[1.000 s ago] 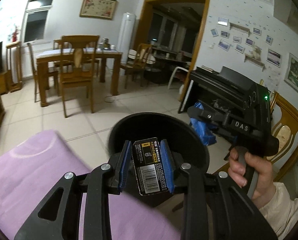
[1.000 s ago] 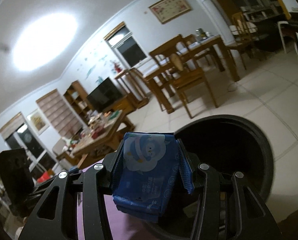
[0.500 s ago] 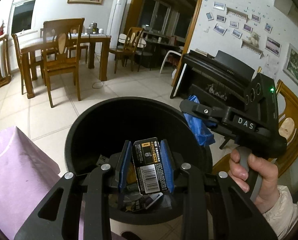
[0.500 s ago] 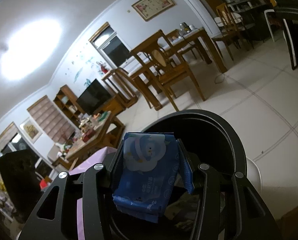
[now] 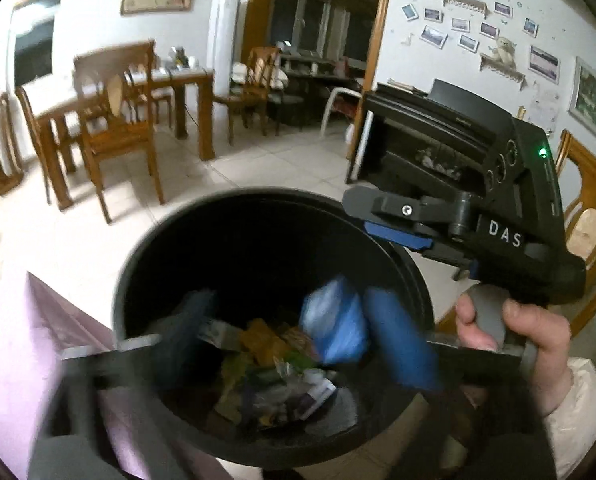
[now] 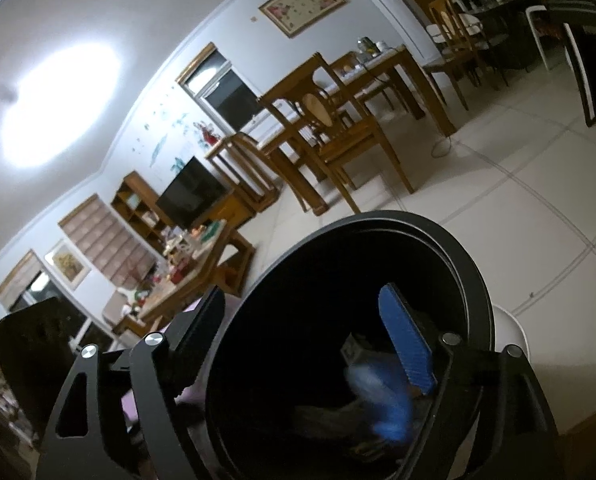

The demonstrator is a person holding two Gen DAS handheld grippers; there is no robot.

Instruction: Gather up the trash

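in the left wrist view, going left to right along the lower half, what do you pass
purple cloth → black trash bin → blue packet dropping into the bin → hand holding the right gripper

The setting was a home, an open living and dining room; beyond the fingers stood a wooden dining table [image 5: 178, 80] with matching chairs [image 5: 114, 128] on a tiled floor [image 6: 517, 208]; a piano [image 5: 429, 128] stood to their right below framed photographs [image 5: 469, 42]; a television [image 6: 192, 196] faced a cluttered coffee table [image 6: 186, 276].
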